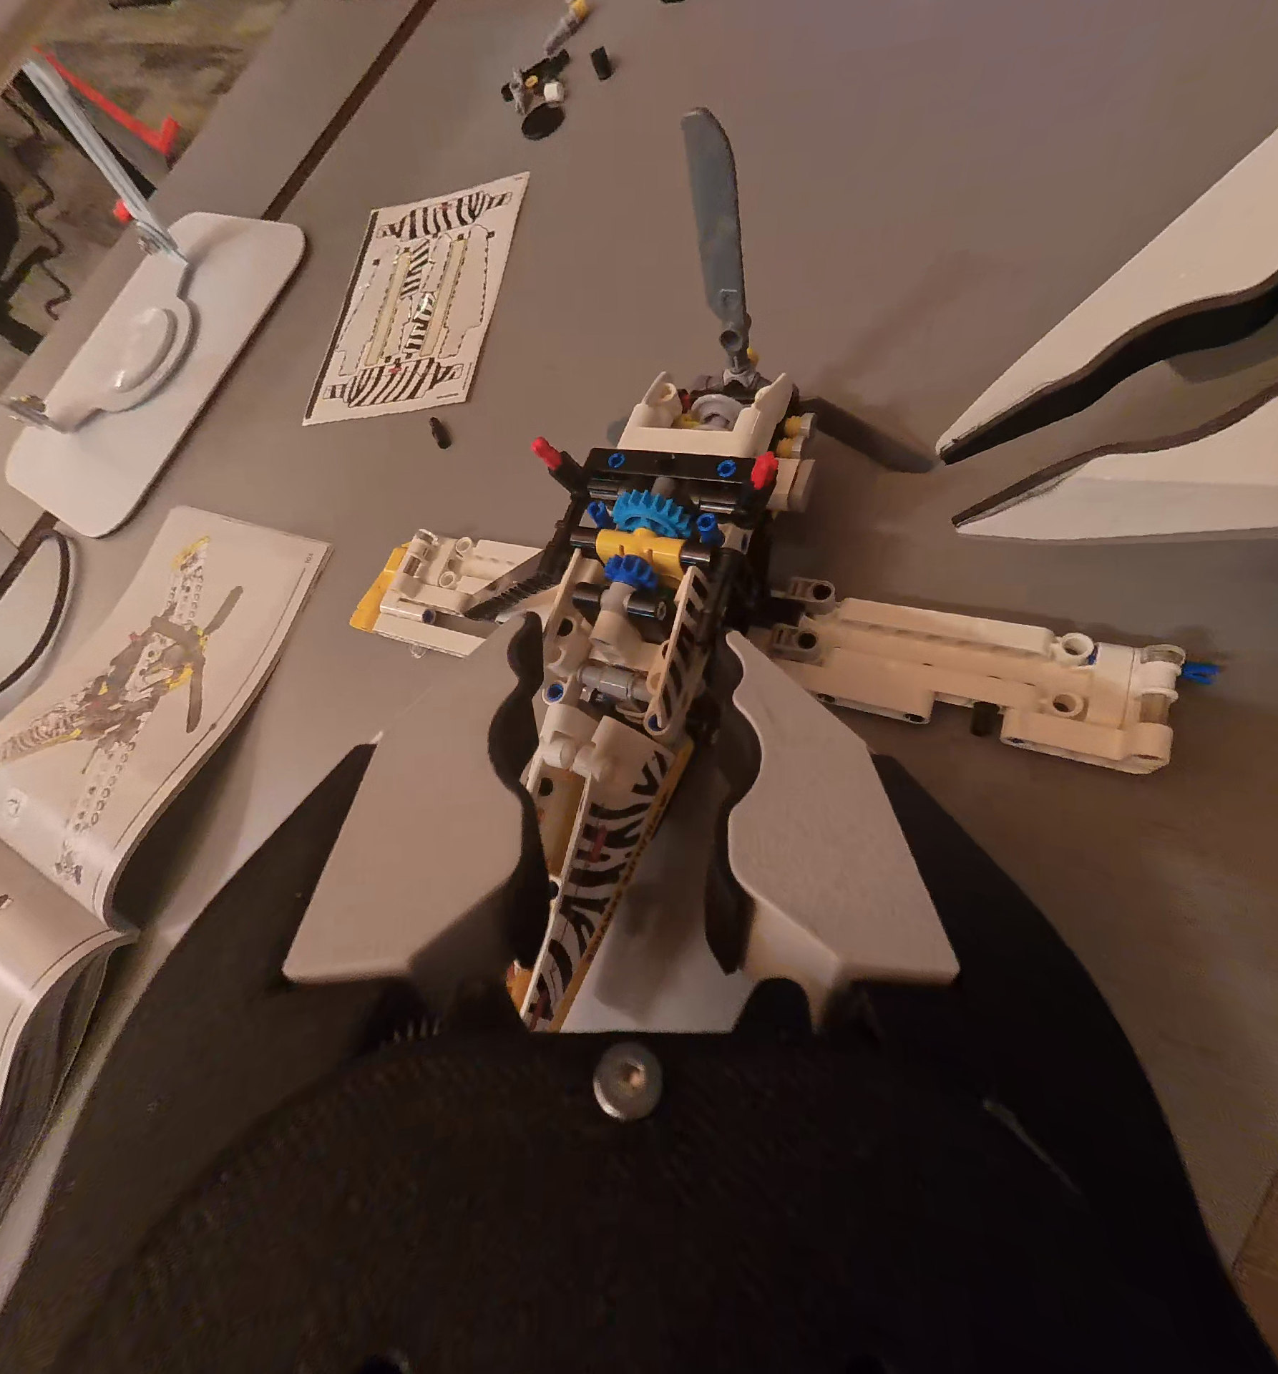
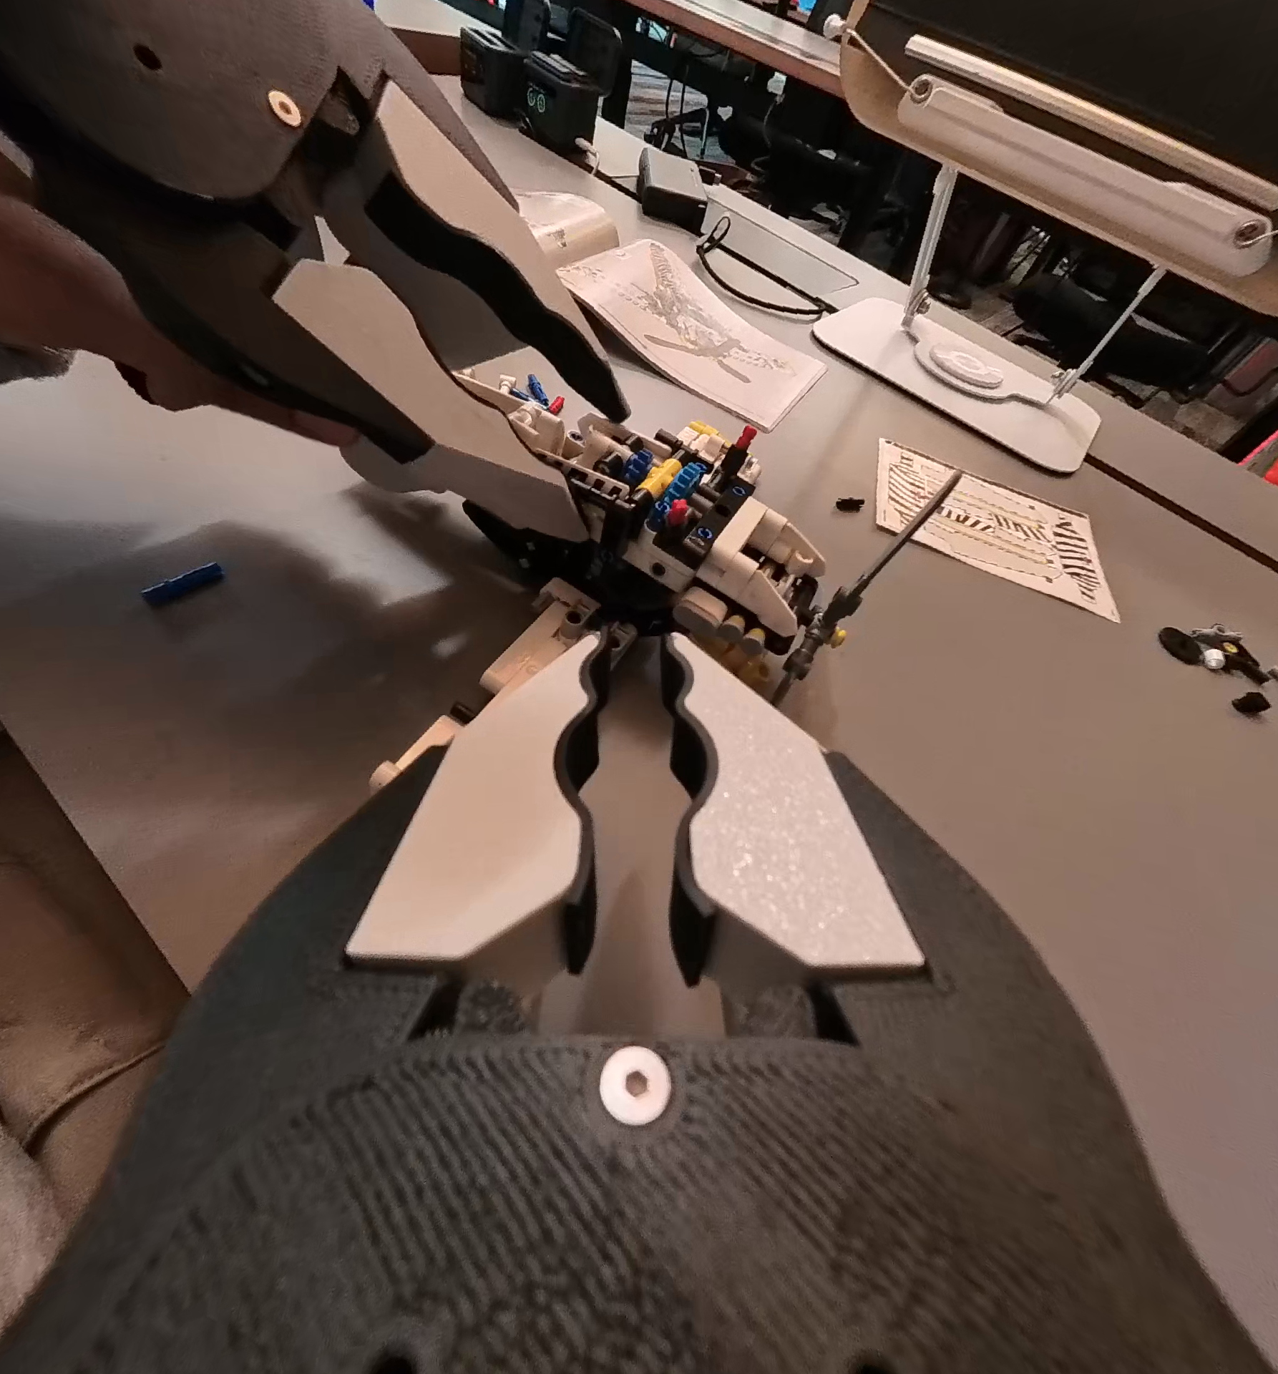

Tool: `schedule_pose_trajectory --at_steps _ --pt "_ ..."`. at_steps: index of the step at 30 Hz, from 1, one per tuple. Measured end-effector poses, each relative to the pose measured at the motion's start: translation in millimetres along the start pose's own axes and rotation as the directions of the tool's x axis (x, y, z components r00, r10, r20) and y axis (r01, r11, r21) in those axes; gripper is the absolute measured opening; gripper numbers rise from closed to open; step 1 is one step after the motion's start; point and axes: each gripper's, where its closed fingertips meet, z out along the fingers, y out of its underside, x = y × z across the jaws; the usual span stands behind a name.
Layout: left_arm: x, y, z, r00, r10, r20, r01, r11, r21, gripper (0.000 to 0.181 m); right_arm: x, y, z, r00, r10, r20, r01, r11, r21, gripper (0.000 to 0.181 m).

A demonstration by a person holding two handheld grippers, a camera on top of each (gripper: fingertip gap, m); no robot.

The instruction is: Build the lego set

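Nearest the lens in the left wrist view, our left claw [image 1: 621, 669] is clenched on the zebra-striped tail of the lego plane [image 1: 658, 565], which sits mid-frame on the grey desk [image 1: 918, 223]. In the right wrist view our right claw [image 2: 640, 643] is released, jaws slightly apart and holding nothing, tips just beside the plane's near wing. Progress looks well along: fuselage, both wings [image 1: 956, 684], gears and one propeller blade [image 1: 714, 215] are on. Still left: loose parts [image 1: 547, 82] at the upper centre of the frame, a blue pin [image 2: 181, 582] at left, the sticker sheet [image 1: 420, 297]. The open manual [image 1: 138, 691] lies lower left.
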Motion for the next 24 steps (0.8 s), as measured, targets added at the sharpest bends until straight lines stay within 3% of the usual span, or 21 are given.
schedule_pose_trajectory --at_steps 18,22,24 --pt "0 -1 -2 0.998 0.064 0.005 -0.064 0.996 0.057 0.044 0 -1 4 0.997 -0.053 -0.051 0.052 0.999 -0.008 0.010" --pt "1 2 -14 0.999 0.040 0.002 -0.040 0.997 0.071 0.044 -7 -20 13 0.999 0.013 -0.038 -0.010 0.997 0.071 0.025" --pt "1 5 -22 1.000 0.007 -0.015 -0.006 0.997 0.081 0.043 -14 -22 22 0.999 0.034 -0.006 -0.033 0.998 0.057 0.024"
